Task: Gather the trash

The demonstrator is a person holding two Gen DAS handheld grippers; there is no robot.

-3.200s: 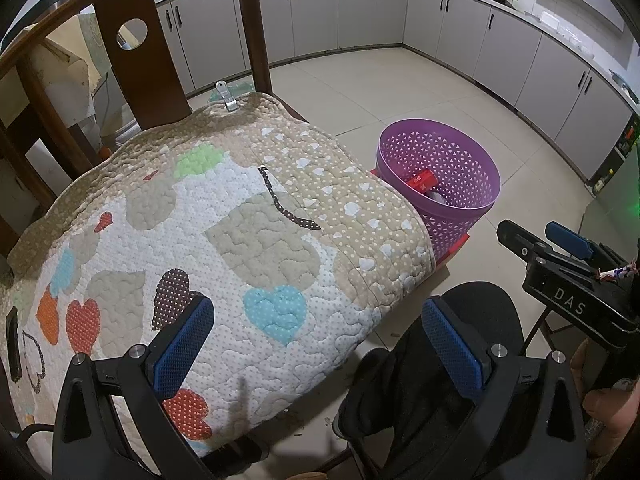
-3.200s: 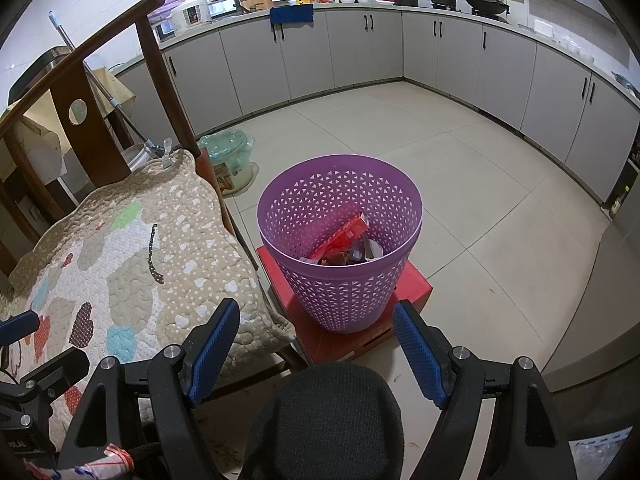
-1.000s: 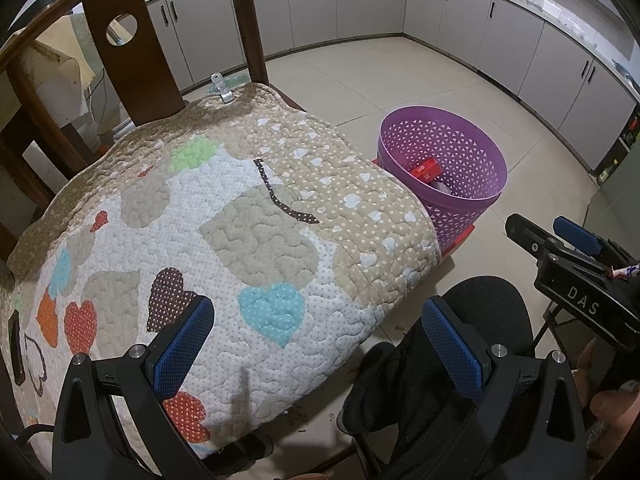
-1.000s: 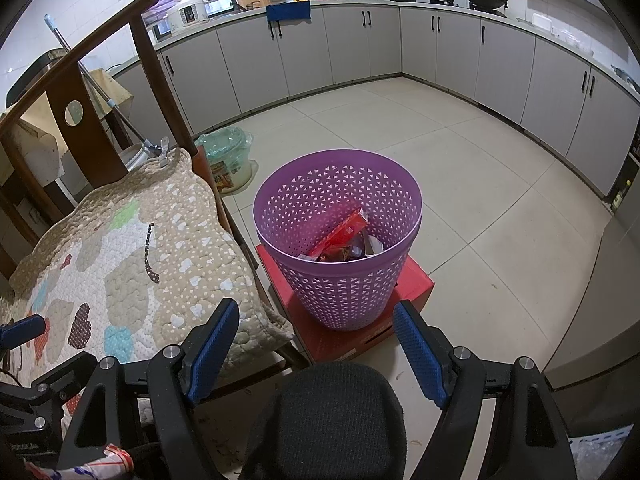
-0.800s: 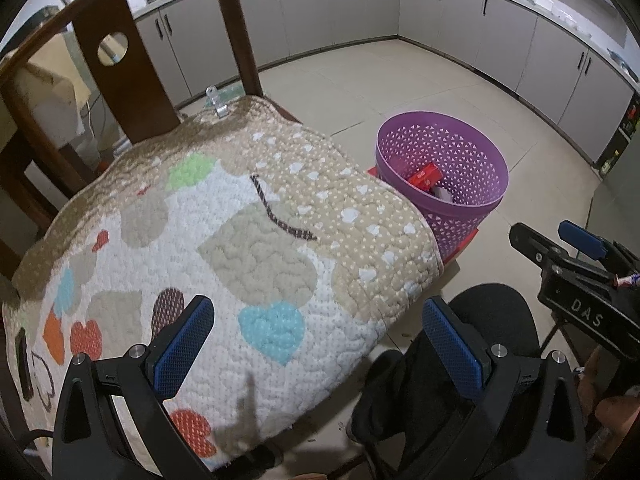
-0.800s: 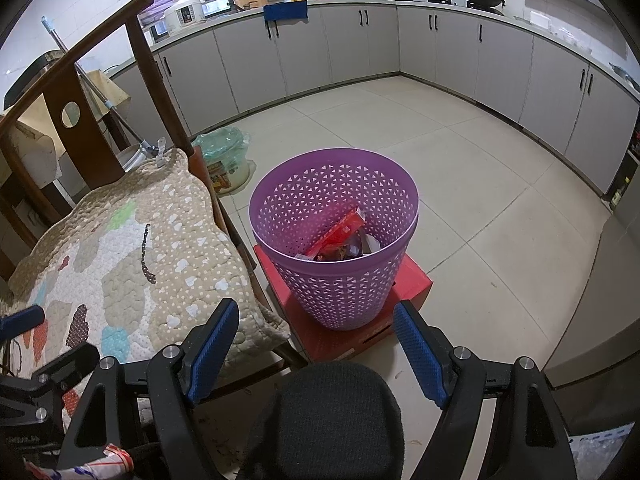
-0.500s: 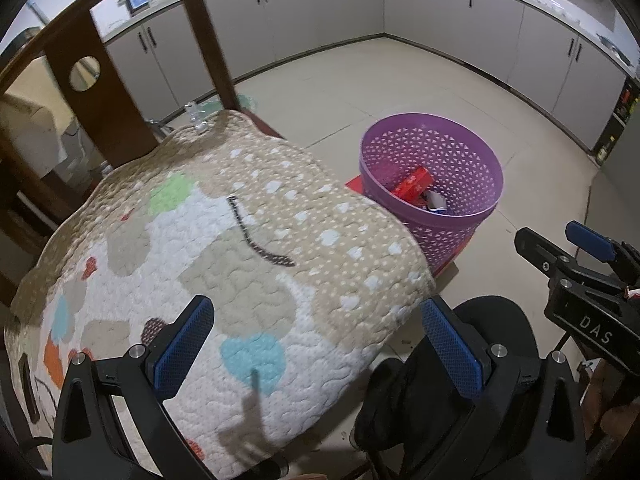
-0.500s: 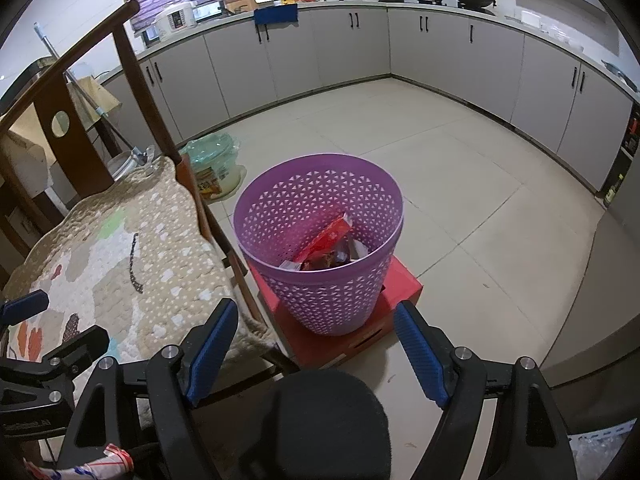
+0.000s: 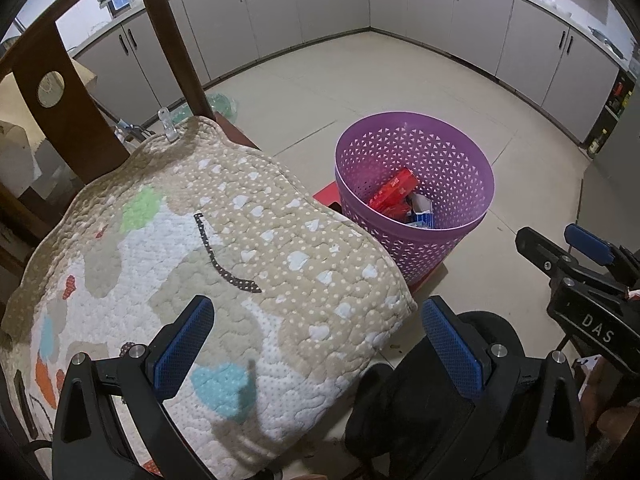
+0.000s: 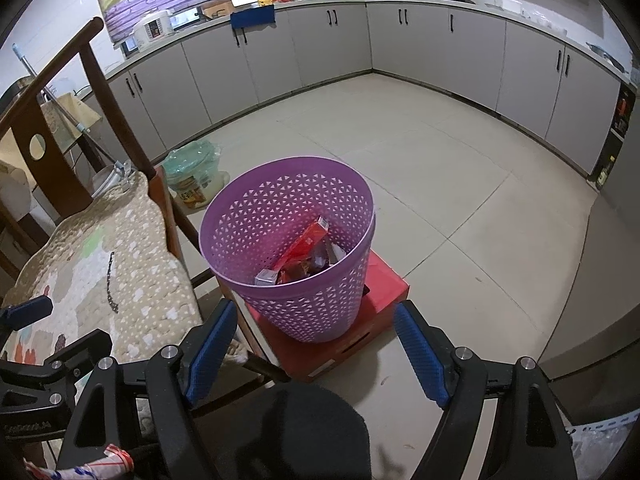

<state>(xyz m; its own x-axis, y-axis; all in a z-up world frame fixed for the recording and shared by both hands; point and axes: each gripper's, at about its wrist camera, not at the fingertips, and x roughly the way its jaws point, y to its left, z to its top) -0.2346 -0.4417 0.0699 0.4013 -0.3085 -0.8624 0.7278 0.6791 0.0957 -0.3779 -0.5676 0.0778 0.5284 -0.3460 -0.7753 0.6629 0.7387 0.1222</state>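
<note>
Both the left gripper (image 9: 316, 344) and the right gripper (image 10: 316, 346) stand wide, empty. Ahead of the right jaws, the purple basket (image 10: 256, 216) holds trash (image 10: 304, 256) — cartons and wrappers, likely light, crushable — pinch by an edge.

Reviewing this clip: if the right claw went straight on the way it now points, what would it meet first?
Most likely the purple basket, which sits centred ahead of the open, empty right claw. Depth is unclear through the fisheye, so it might meet the basket's near wall or the red box beneath it.
</note>
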